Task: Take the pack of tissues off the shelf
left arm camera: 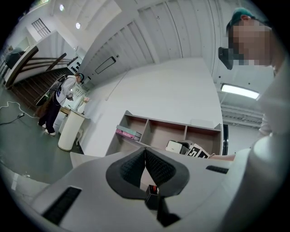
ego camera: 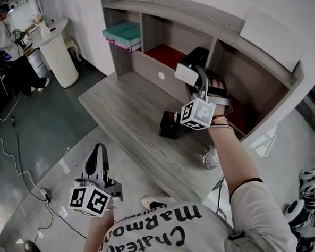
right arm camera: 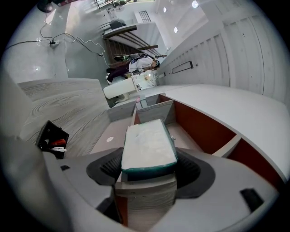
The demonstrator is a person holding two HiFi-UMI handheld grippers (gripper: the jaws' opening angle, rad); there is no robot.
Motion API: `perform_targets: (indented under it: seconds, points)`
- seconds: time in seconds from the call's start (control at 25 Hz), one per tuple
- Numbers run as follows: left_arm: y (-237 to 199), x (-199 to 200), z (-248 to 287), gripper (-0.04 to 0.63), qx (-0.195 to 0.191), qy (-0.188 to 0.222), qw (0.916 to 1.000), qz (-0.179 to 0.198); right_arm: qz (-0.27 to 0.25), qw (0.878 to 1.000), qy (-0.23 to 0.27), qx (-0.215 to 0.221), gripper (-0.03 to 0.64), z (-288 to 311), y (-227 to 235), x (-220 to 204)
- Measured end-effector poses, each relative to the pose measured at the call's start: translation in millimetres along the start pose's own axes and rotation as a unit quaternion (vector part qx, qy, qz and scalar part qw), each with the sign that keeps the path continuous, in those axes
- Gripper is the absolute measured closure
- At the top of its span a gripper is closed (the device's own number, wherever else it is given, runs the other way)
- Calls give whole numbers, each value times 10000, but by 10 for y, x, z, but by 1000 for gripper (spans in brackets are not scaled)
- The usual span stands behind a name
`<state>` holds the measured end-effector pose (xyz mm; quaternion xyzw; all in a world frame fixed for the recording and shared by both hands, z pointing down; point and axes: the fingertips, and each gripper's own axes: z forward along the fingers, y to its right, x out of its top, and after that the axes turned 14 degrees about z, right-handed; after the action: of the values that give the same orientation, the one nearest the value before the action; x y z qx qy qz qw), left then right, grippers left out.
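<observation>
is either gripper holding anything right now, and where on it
The right gripper grips the pack of tissues at its near end, fingers on its two long sides. The left gripper is shut and empty.

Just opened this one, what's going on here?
A person works two handheld grippers at a wooden desk with a shelf. The right gripper is up at the shelf, its jaws closed on the sides of the pack of tissues, which sits by a divider and is not yet lifted away. The left gripper hangs low beside the desk, shut and empty.
</observation>
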<state>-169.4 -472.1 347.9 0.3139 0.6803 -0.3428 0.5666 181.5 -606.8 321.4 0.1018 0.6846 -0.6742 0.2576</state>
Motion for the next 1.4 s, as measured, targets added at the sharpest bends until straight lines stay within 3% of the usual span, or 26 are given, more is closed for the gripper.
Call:
perform_targets:
  seconds: [0.68, 1.4]
  points:
    - [-148, 116, -195, 578, 165, 210, 9996, -22, 194, 9996, -179, -15, 293, -90, 31, 52]
    - [-58, 464, -653, 578, 247, 526, 9981, 221, 1138, 9918, 315, 481, 301, -754, -49, 603]
